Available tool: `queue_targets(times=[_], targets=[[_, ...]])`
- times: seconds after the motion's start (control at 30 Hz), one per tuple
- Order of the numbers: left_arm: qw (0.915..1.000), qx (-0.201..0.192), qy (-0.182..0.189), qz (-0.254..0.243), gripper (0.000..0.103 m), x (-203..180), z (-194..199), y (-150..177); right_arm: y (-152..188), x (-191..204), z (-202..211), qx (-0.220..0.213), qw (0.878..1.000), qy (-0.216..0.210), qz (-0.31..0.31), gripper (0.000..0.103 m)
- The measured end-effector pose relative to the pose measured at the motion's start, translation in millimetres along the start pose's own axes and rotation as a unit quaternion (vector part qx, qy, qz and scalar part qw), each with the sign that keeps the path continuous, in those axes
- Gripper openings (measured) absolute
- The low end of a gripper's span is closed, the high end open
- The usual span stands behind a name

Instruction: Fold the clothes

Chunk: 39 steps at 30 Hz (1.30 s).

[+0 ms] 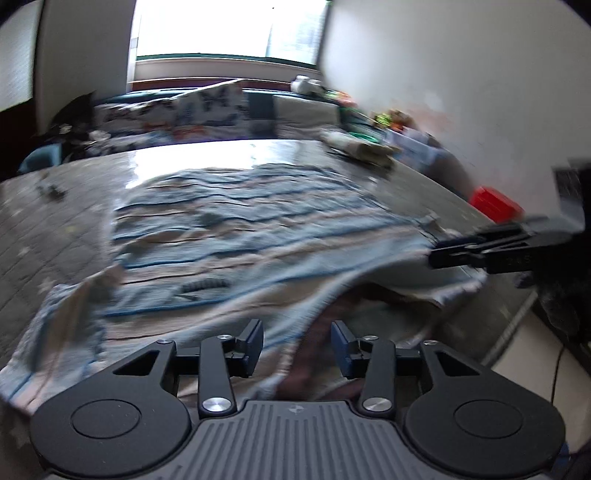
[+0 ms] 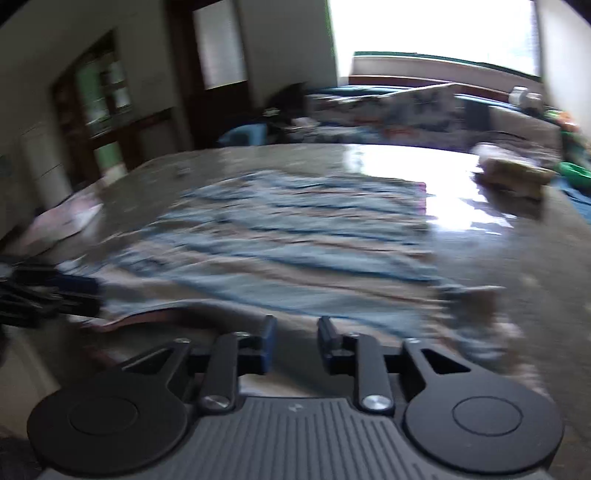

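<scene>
Item: striped blue-and-beige garment (image 1: 236, 229), spread flat on the table (image 1: 44, 229), long axis running away from both grippers.

Left gripper (image 1: 297, 347): jaws parted, nothing pinched; the garment's near hem lies directly beneath and ahead, slightly lifted.

Right gripper (image 2: 295, 341): jaws parted, empty; near hem just ahead.

Judgement: both stand about equally close to that edge; each faces its own near corner.

Daylight enters from a window (image 1: 229, 29) at the far end, blown out to plain white in both views. Strong glare lies on the glossy table (image 1: 207, 155) beneath it. Heavy motion blur smears the striped cloth (image 1: 236, 229) and background clutter. Fisheye bending and dark vignetting mark the corners. Room interior dim.
</scene>
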<state>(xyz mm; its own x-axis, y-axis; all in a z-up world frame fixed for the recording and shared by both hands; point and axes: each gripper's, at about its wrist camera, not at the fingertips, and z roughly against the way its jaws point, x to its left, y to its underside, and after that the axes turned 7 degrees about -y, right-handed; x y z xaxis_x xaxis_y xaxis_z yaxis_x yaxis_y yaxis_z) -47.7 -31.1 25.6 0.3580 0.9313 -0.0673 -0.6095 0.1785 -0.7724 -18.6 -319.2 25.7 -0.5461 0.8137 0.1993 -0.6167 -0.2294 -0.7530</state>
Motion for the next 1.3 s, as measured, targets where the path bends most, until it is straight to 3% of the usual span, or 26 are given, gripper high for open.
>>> queue_targets(times=[0.13,0.27,0.33,0.4,0.53,0.77,0.9,1.03,1.17,1.2,1.23,1.3], targets=[[0.9995,0.001,0.0,-0.031,0.043,-11,-10,3,2,33,-20,0.032,0.998,-0.033,0.049,0.03],[0.9979,0.001,-0.013,-0.064,0.041,-18,-23,5,11,48,-34,0.057,0.994,-0.001,0.089,0.03],[0.9968,-0.001,-0.015,-0.079,0.033,-21,-26,7,15,50,-35,0.062,0.993,0.012,0.102,0.028],[0.9955,-0.008,-0.021,-0.092,0.021,-24,-28,9,17,51,-31,0.058,0.993,0.015,0.103,0.014],[0.9938,-0.027,-0.027,-0.104,0.003,-26,-24,8,17,51,-18,0.035,0.994,0.017,0.105,0.004],[0.9924,-0.063,-0.007,-0.105,0.0,-23,3,6,21,55,8,0.026,0.994,-0.004,0.106,0.002],[0.9933,-0.035,-0.013,-0.109,0.0,-23,-5,13,34,58,8,0.059,0.991,-0.017,0.117,0.002],[0.9921,-0.05,-0.006,-0.115,0.007,-24,0,11,38,60,12,0.072,0.989,-0.03,0.127,0.005],[0.9908,-0.051,-0.008,-0.125,0.009,-28,-6,8,29,59,17,0.048,0.991,-0.02,0.127,0.009],[0.9904,-0.046,-0.008,-0.13,0.009,-30,-10,9,26,58,15,0.043,0.991,-0.016,0.124,0.014],[0.99,-0.041,-0.007,-0.134,0.01,-31,-15,10,24,57,11,0.04,0.992,-0.013,0.121,0.026],[0.9895,-0.032,-0.009,-0.141,0.011,-34,-24,12,22,56,1,0.041,0.992,-0.008,0.12,0.032]])
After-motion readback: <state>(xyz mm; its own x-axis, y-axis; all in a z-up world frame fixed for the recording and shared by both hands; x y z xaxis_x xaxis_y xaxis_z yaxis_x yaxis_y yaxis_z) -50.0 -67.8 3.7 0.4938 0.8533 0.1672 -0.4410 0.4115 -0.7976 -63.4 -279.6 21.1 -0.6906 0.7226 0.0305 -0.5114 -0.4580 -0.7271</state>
